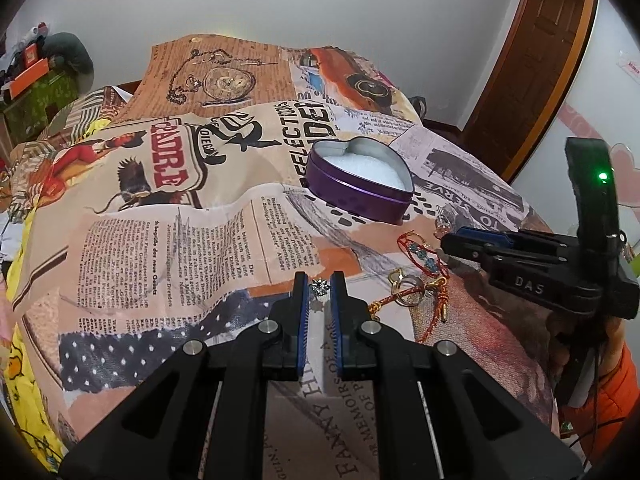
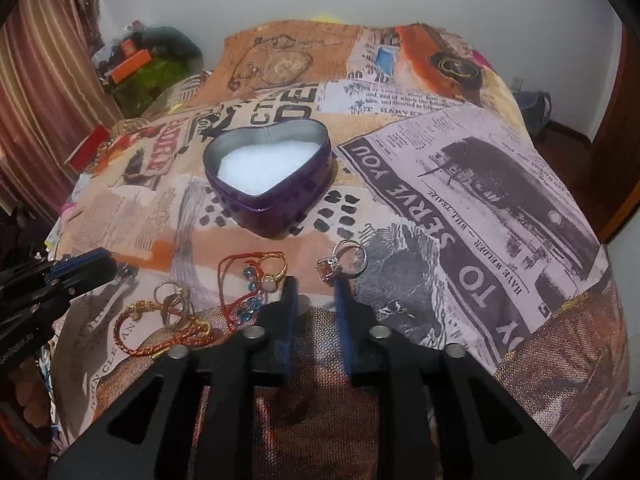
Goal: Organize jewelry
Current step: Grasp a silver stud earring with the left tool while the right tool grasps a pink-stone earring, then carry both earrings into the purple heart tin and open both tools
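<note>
The left gripper (image 1: 320, 282) is narrowly parted around a small silver flower charm (image 1: 320, 287) at its tips, contact unclear. The right gripper (image 2: 316, 284) stands released, its right fingertip beside a silver ring (image 2: 344, 264) on the printed bedspread (image 2: 500, 200), near the purple heart tin (image 2: 272, 176)

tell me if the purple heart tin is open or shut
Open: the purple heart-shaped tin has no lid on, and its white foam lining shows, with no jewelry inside.

Left gripper (image 1: 320, 286): black frame, blue ribbed pads, silver screws. Right gripper (image 2: 316, 284): same, "DAS" marking, green LED, orange sleeve.
</note>
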The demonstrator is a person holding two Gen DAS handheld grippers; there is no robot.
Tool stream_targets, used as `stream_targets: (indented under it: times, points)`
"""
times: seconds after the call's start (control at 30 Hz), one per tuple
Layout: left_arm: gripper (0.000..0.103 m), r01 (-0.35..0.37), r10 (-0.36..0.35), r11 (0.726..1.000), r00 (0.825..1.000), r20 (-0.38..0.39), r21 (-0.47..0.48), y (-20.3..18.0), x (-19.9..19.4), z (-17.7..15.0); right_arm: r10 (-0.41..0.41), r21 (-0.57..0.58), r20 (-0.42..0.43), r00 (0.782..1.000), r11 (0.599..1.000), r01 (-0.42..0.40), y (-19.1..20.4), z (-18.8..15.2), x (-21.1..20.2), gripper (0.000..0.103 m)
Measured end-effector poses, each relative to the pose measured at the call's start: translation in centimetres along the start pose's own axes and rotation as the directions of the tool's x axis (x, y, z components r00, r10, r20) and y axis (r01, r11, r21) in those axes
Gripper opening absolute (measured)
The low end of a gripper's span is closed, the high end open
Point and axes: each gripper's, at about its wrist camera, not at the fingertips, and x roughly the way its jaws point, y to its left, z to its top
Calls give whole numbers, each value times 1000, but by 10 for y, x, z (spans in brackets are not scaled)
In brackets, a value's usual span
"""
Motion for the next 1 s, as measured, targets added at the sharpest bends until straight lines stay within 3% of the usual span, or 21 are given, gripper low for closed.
stream_targets:
  times: [0.43, 0.5, 0.8, 1.0]
  points:
    - [9, -12, 12, 1000, 1000, 3, -21, 7, 1, -1, -86, -54, 8, 996, 995, 86, 9, 8, 15, 24]
    - [9, -17, 17, 1000, 1000, 3, -20, 7, 1, 0, -97, -61, 15, 995, 993, 98, 8, 8, 14, 15]
    - [9, -8, 7, 1000, 999, 37, 2, -1, -6, 13, -72, -61, 36, 997, 995, 75, 8, 6, 0, 15]
    - [9, -19, 17, 1000, 996, 87, 24, -10, -12, 32, -35, -65, 109, 993, 997, 42, 14, 23, -24, 15]
